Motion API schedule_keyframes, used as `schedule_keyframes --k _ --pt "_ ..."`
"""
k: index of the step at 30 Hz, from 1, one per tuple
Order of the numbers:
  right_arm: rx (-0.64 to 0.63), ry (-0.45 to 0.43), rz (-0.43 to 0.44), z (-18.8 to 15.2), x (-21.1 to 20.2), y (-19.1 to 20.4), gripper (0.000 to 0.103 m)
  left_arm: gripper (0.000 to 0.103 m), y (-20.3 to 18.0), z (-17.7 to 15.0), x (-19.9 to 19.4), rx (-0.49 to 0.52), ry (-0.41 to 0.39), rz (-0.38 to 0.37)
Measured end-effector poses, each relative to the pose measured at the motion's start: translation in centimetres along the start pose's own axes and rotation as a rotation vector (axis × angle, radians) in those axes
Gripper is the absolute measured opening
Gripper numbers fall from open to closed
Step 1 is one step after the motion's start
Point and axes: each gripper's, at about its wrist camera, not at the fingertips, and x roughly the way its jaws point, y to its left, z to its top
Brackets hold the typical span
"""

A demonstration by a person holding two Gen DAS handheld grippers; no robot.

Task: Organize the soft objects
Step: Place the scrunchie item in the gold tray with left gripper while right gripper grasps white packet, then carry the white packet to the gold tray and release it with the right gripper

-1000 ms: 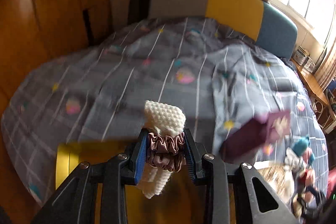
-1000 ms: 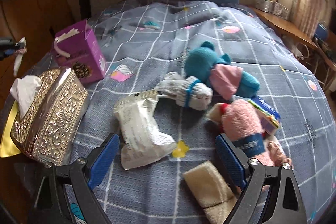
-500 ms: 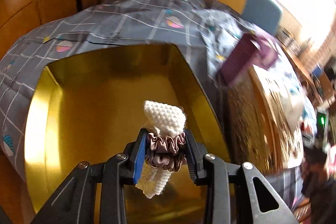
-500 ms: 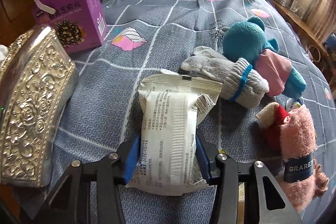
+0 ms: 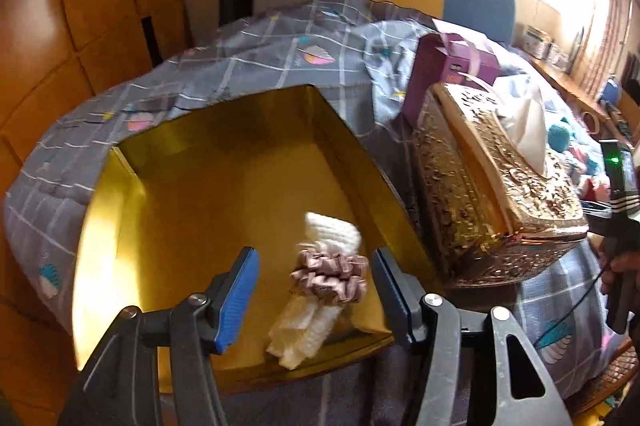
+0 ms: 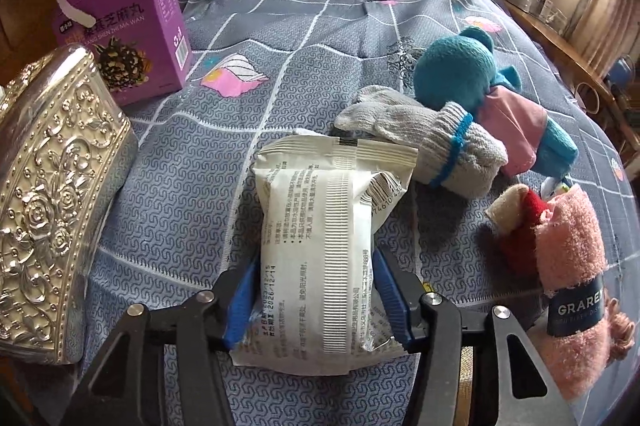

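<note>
The rolled cloth (image 5: 316, 290), a cream waffle-knit bundle cinched by a mauve scrunchie (image 5: 330, 276), is in the gold tray (image 5: 208, 162) — it sits between the blue pads of the left claw (image 5: 314, 296) and neither pad touches it. Those jaws have just been opening, so this reads as a release: the bundle goes down near the tray's right wall, leaving the far floor of the tray bare for more soft things.

Over on the right, the right claw (image 6: 314, 300) is clenched on the near end of a white sealed packet (image 6: 324, 258) lying on the grey patterned bedspread (image 6: 192, 154); the jaws have eased a touch wider, yet both pads press its sides. Grabbing low on the end looks sensible, since the pouch is puffy and would slip from a mid-body pinch.

Waiting just beyond: a grey knit glove (image 6: 424, 142), a teal plush toy (image 6: 468, 66), a pink fluffy sock (image 6: 576, 254). The embossed tissue box (image 6: 52, 186) and purple carton (image 6: 128, 22) stand at the left.
</note>
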Motion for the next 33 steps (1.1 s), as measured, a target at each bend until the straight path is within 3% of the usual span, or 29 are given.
schedule_keyframes --k 5,8,14,23,31,33 --pt "0.02 -0.008 -0.012 -0.3 -0.4 -0.1 0.056 0.059 1.0 -0.1 -1.5 -0.023 -0.033 0.021" --pt "0.037 0.004 -0.003 0.0 -0.9 -0.3 0.047 0.059 1.5 -0.3 -2.0 -0.024 -0.044 0.028" --pt "0.054 0.057 -0.015 2.0 -1.4 -1.1 0.044 0.059 1.6 -0.8 -2.5 -0.021 -0.046 0.011" --pt "0.041 0.036 -0.024 10.0 -3.6 -0.3 0.044 0.059 1.6 -0.9 -3.2 -0.006 -0.073 -0.003" --pt "-0.075 -0.064 -0.011 17.2 -7.7 5.5 0.044 0.059 1.6 -1.2 -3.6 -0.001 -0.082 -0.015" --pt "-0.108 -0.091 0.029 18.0 -8.8 7.3 0.044 0.059 1.6 -1.2 -3.6 0.005 -0.086 -0.014"
